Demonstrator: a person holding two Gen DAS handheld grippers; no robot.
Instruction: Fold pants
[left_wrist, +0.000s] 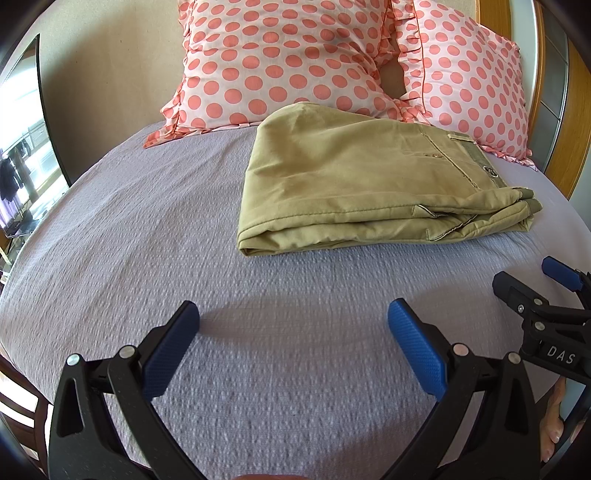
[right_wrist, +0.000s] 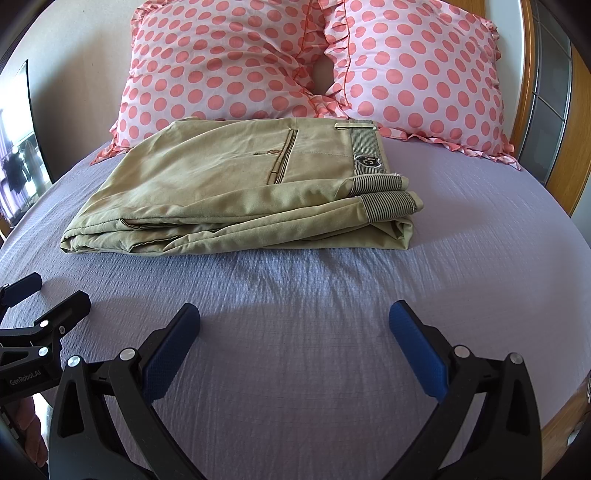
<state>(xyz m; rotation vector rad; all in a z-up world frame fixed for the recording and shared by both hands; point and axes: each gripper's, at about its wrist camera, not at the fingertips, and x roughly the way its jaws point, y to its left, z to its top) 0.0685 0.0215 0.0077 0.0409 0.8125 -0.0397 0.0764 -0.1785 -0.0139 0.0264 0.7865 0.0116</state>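
Observation:
Khaki pants (left_wrist: 354, 181) lie folded in a flat stack on the lilac bedspread (left_wrist: 147, 236), in front of the pillows. In the right wrist view the pants (right_wrist: 229, 195) show a back pocket and striped waistband on their right end. My left gripper (left_wrist: 293, 325) is open and empty, low over the bedspread, well short of the pants. My right gripper (right_wrist: 294, 325) is open and empty too, at the same distance from the stack. Each gripper shows at the edge of the other's view: the right one (left_wrist: 535, 284), the left one (right_wrist: 40, 291).
Two pink polka-dot pillows (right_wrist: 229, 62) (right_wrist: 424, 74) lean against the wall behind the pants. A wooden bed frame (right_wrist: 561, 173) runs along the right. A dark-framed mirror or screen (left_wrist: 26, 147) stands at the left. The bedspread (right_wrist: 480, 240) lies bare around the stack.

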